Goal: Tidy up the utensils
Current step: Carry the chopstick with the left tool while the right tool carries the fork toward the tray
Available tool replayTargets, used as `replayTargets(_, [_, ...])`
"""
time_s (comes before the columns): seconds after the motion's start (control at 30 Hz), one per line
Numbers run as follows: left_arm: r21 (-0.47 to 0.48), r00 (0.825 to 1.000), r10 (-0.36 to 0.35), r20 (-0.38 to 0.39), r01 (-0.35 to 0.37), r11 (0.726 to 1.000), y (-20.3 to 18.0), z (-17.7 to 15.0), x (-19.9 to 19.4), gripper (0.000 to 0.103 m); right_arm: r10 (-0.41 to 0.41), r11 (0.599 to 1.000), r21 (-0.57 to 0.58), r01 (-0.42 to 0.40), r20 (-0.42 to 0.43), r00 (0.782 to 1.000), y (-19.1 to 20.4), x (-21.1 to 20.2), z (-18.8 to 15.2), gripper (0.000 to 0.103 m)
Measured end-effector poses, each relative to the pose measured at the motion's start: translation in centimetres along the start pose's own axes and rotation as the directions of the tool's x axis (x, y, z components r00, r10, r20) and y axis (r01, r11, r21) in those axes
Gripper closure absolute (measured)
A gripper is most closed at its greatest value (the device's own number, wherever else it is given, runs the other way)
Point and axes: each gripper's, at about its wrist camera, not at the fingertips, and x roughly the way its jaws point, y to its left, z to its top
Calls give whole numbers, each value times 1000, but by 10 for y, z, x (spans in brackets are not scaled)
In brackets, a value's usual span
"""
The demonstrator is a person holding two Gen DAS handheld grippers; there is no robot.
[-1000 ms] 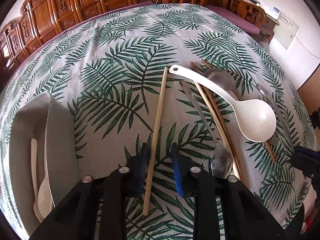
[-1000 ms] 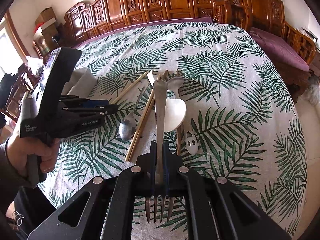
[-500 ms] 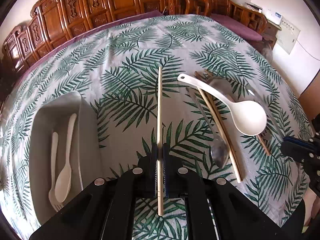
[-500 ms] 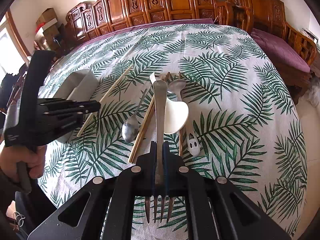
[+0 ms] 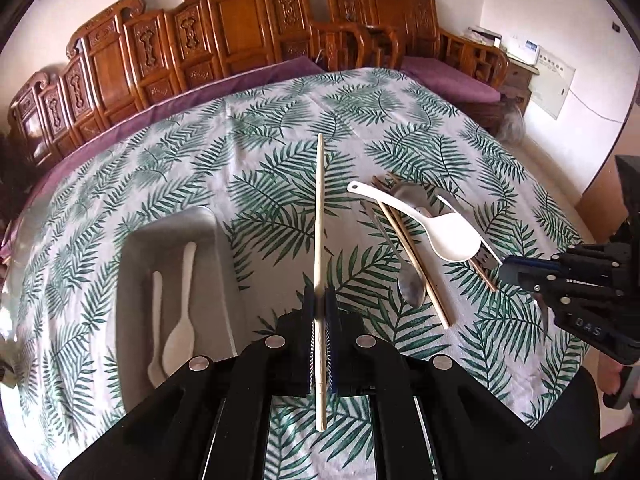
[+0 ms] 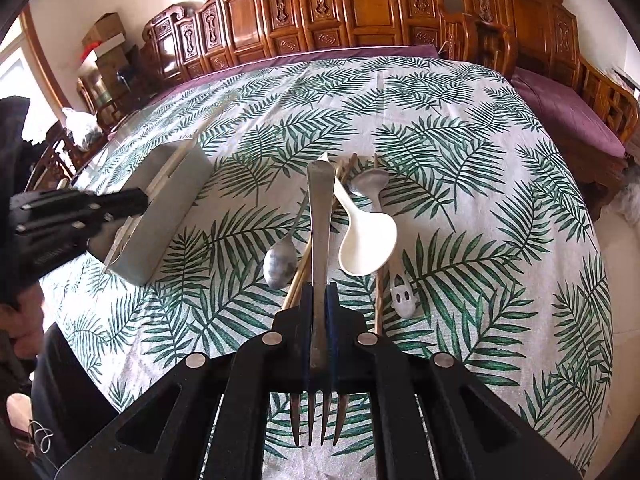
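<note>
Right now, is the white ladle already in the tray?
No, the white ladle lies on the utensil pile, apart from the tray.

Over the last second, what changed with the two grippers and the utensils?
The left gripper closed on the chopstick that lay on the cloth and lifted it clear. The right gripper stayed shut on the fork, hardly moving. The utensil pile and the white tray with its two spoons are unchanged.

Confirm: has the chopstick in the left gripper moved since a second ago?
Yes. The chopstick has left the tablecloth, lifted in the left gripper, while the white ladle stays put.
</note>
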Motion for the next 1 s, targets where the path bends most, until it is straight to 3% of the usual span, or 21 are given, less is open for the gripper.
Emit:
replayTargets(0.57, [-100,996,84,-11,-85,991,77,-27,-13,99,39,997,-66,-40,-6,999,32,1,-3,95])
replayTargets(1.0, [-189,996,79,-30,-83,978,119,-34,4,98,77,991,-113,-76,4,997,73,-2,8,95])
